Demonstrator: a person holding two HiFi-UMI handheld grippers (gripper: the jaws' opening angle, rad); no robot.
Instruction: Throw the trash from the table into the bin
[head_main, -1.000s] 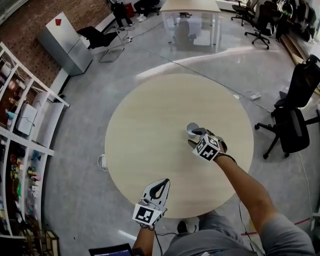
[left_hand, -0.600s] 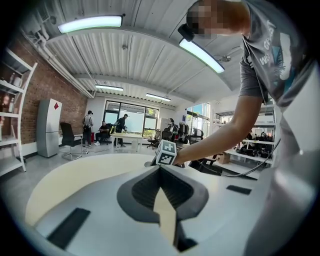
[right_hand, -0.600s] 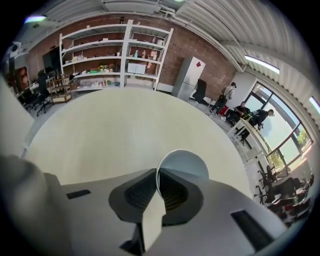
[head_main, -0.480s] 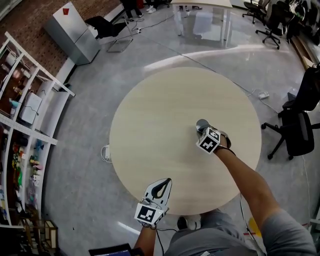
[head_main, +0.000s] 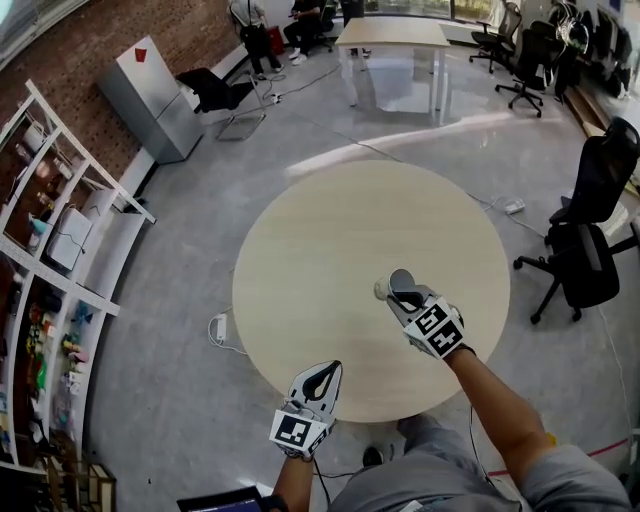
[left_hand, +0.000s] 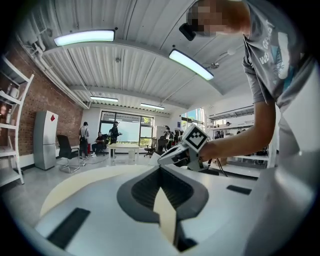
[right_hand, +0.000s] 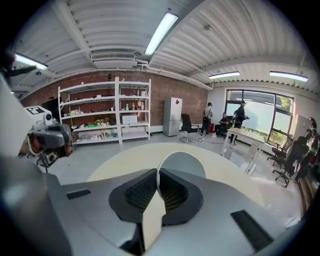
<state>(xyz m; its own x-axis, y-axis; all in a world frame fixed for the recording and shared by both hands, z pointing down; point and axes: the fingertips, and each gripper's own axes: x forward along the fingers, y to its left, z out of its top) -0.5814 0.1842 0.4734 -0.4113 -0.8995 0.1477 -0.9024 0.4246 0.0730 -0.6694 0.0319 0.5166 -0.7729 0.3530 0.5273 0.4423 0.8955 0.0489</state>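
Since 1 second ago your right tool (head_main: 402, 298) has been closing its jaws on the cup (head_main: 398, 284). It has taken the cup from standing upright on the desk (head_main: 310, 250) to hanging tipped above it, nearer your side.

Findings:

1. Right tool: the 2 jaws are clamped on 1 thin wall of the cup at its rim, as the right gripper view shows, with the cup's mouth arching just past the tips. A pinch on the rim suits a light, empty cup. It also explains the tilt, since the body hangs from 1 edge only. I judge the hold adequate but easily crushed or slipped by a hard swing.

2. Cup: held off the desk, over its right half. No other trash shows on the desktop.

3. Left tool (head_main: 322, 372): jaws together with nothing between them. It is parked at the near edge of the desk, out of the working arm's path and with no part in this step.

4. Bin: a grey box (head_main: 152, 98) with a red mark stands by the brick wall, well apart from the desk. It may be the bin, but I cannot confirm this.

Assessment: pick-up is done and the carry is pending. Keep the cup's mouth level enough that the rim does not peel out.
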